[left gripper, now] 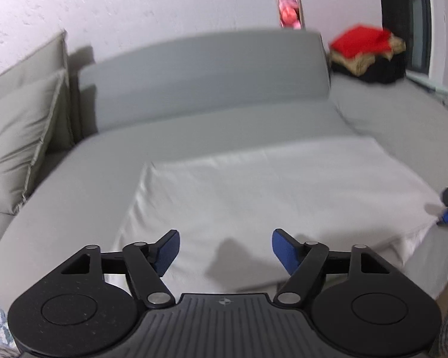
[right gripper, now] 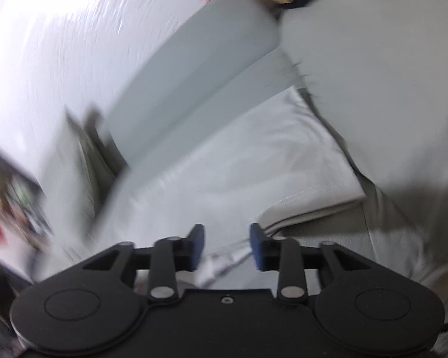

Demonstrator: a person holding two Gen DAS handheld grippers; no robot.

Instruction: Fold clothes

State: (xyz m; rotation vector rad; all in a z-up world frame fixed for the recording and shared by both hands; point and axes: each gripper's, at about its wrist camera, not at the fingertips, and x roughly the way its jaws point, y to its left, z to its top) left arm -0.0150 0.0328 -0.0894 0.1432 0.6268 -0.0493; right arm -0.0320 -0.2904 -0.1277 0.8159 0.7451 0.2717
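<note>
- While the left gripper [left gripper: 225, 250] hangs low over the near edge of the sofa [left gripper: 212, 65], its jaws stand wide apart with nothing between the blue pads.
- White garment [left gripper: 271, 197], folded into a flat rectangle, lies on the grey seat just ahead of those jaws and stretches off to their right.
- Over at that cloth's right corner, the right gripper's blue and black tips poke in from the side, just beside the cloth; contact can't be made out from here.
- From the right wrist view, the right gripper [right gripper: 227, 246] has its jaws about half open, pads clear of everything, nothing gripped.
- Same white garment [right gripper: 239, 173] sits right ahead of and under those jaws, a stitched hem running past on the right side; the picture is smeared with blur.
- Beige cushion [left gripper: 21, 140] leans to the left of the left jaws, well apart from the cloth.
- Far ahead and to the right, a pile of clothes [left gripper: 367, 53], red on top of tan and black, rests at the far end of the seat.
</note>
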